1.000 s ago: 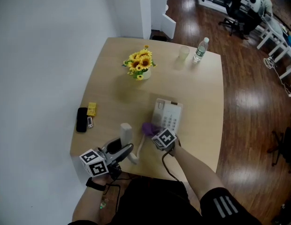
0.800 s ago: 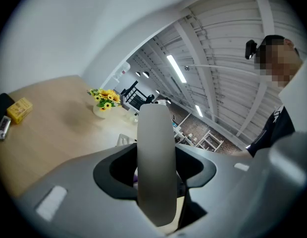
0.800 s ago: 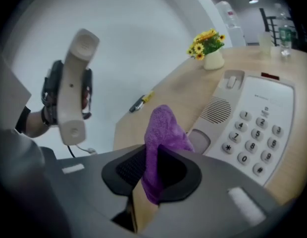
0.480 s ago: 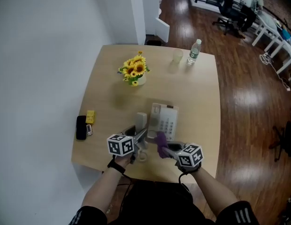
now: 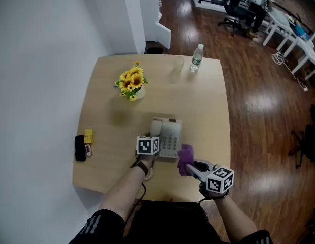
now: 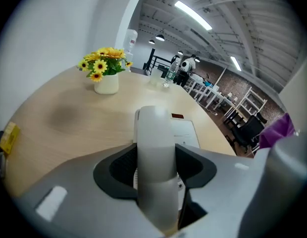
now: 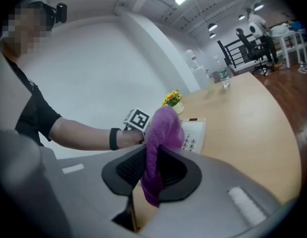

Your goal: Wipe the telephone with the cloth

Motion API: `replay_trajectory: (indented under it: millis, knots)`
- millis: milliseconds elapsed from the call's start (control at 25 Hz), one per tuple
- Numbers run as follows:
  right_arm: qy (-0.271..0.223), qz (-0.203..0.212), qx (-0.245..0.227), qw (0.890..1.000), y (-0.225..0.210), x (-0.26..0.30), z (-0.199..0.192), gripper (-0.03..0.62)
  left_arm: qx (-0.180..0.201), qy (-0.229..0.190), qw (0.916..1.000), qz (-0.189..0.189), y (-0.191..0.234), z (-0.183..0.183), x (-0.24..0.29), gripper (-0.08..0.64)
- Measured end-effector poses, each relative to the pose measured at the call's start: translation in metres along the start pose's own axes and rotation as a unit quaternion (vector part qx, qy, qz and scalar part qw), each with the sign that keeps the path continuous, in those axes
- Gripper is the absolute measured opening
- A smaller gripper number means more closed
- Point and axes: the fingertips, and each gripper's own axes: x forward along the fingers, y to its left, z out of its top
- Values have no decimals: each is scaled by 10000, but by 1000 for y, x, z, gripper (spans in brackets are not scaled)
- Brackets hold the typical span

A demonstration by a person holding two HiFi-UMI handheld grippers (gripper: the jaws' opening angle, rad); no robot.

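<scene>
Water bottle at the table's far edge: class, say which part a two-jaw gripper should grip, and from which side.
Probably the water bottle by its straight mid-body, jaws level, coming from the person's side: it stands upright and round, and the clear cup stands close on its left.

Left gripper held out far ahead, left forearm bare and stretched, dark band at the wrist, jaws clamped on white handset. Right gripper nearer and to the right, pointing left, jaws pinched on purple cloth, right arm tucked close
</scene>
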Motion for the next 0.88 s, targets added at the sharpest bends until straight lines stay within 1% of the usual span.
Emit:
replay_trajectory:
  millis: [120,320,400,480,560,640,720,800,880]
  knots:
    - [-97,6,14,10000,0,-8,2,71,12,26,9997,243,3,6,9,218]
    - [-214,-7,117,9997,-4,-15,5,71,-10,19,9991,430,4,10,17,221]
    - [-250,-4,137,9996,-5,-14,7,71,103,9,9988,476,3,9,18,225]
    - [-285,4,125,9995,-4,-14,10,71,280,3,9987,418,0,8,18,241]
    - [-359,32,123,9993,-2,-14,16,71,432,-14,9985,337,-2,9,14,278]
    - [-503,95,152,9986,1,-16,26,71,569,-124,9981,222,-5,13,1,282]
    - [-674,161,165,9975,7,-20,37,71,738,-314,9968,-35,-13,15,-19,285]
    - [-800,177,88,9966,16,-24,50,71,954,-518,9931,-445,-27,12,-49,285]
    - [-926,204,-36,9955,28,-28,60,71,1087,-705,9867,-983,-44,3,-86,285]
